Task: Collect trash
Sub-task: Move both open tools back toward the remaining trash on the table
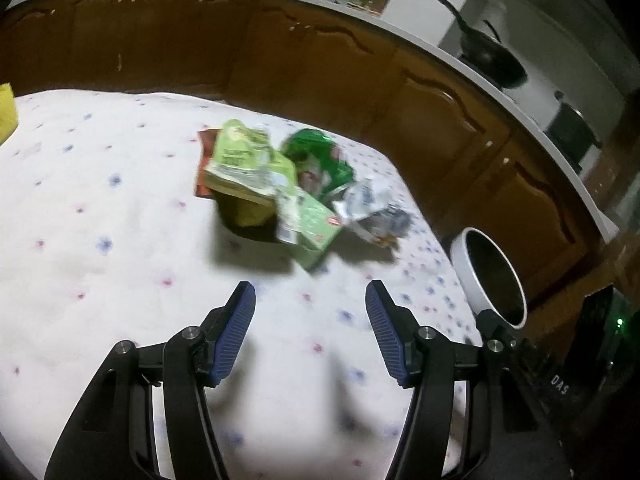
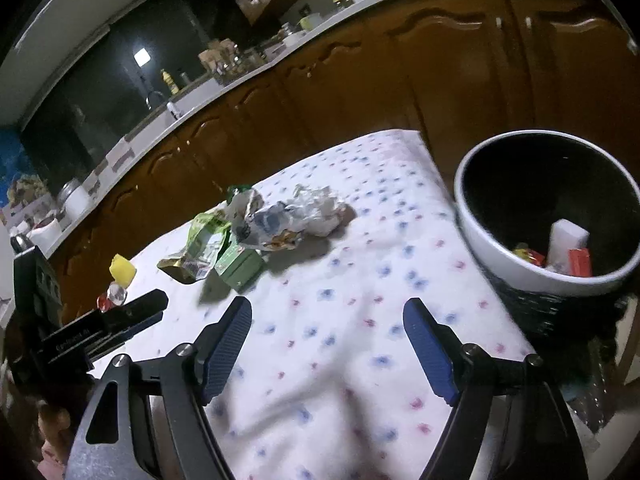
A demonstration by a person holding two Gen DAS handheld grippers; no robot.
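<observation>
Your desk (image 2: 360,280) has the bin (image 2: 472,224) at its right edge, with a white box and red packets at the bottom. The trash pile (image 1: 280,188) of wrappers and a green carton sits mid-desk. Both left fingers (image 1: 236,332) and right fingers (image 2: 226,344) are spread wide, holding nothing.

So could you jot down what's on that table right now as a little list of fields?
surface: table under a white flowered cloth
trash left: pile of wrappers, a green box, crumpled foil
bin: beside the table's edge, already holds a few pieces
left hand-held gripper: open, empty, short of the pile
right hand-held gripper: open, empty, bin to its right
</observation>
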